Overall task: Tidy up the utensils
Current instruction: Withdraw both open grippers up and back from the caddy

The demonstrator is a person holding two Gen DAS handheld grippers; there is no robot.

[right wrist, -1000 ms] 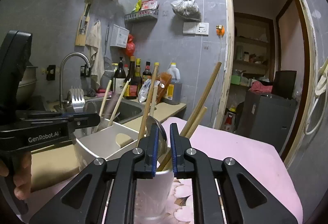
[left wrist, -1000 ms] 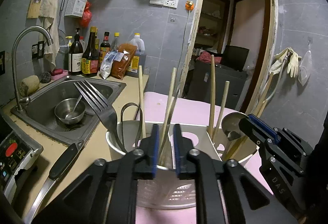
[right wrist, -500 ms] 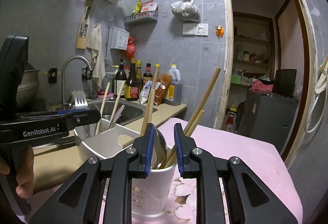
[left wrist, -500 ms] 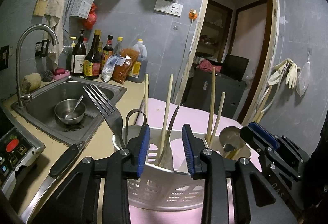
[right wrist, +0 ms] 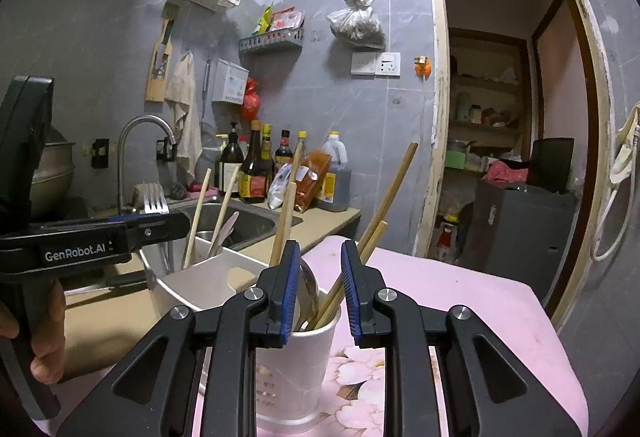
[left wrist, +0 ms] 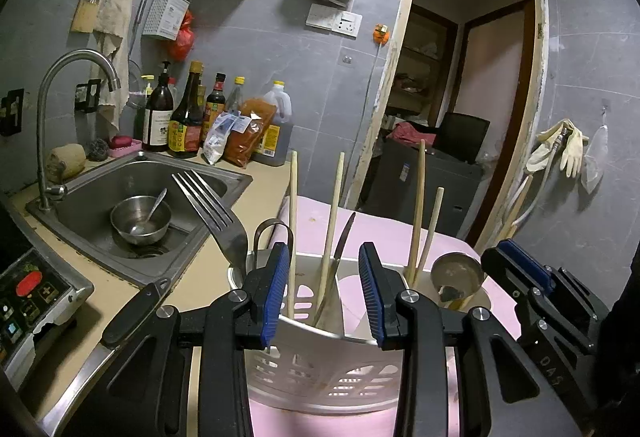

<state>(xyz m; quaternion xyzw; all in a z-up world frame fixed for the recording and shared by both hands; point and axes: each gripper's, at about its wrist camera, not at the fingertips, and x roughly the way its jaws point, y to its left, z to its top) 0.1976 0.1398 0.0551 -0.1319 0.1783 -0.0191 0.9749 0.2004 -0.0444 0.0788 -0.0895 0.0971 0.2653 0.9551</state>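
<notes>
On the pink-covered counter (right wrist: 460,301) beside the steel sink (left wrist: 132,197) stands a white utensil holder (left wrist: 320,369) with slotted walls, and nearly all the utensils already stand upright in it. Its near-left compartment holds two pale chopsticks (left wrist: 293,221) and a dark-tipped knife (left wrist: 344,233); further left a fork (left wrist: 212,209) rises with its tines up beside a metal loop handle. The right-hand cup section (right wrist: 296,365) holds a spoon (left wrist: 457,271) with its bowl up and several darker chopsticks (right wrist: 390,193) leaning to the right. The left tool (left wrist: 323,293) hovers just before the holder with its blue pads spread and nothing pinched; the chopsticks and knife show through the gap but stand beyond it. The right tool (right wrist: 318,289) sits just before the cup section, its pads parted a little less widely, with the spoon and chopsticks seen between them yet free of both pads. A hand (right wrist: 36,337) grips the left tool's handle at the edge of the right view. Both tools look to have just let go, so the step in hand seems to be a release after placing. One black-handled knife (left wrist: 132,313) lies on the counter by the sink; the next move likely calls for drawing back clear of the upright sticks, then reaching for that handle.
</notes>
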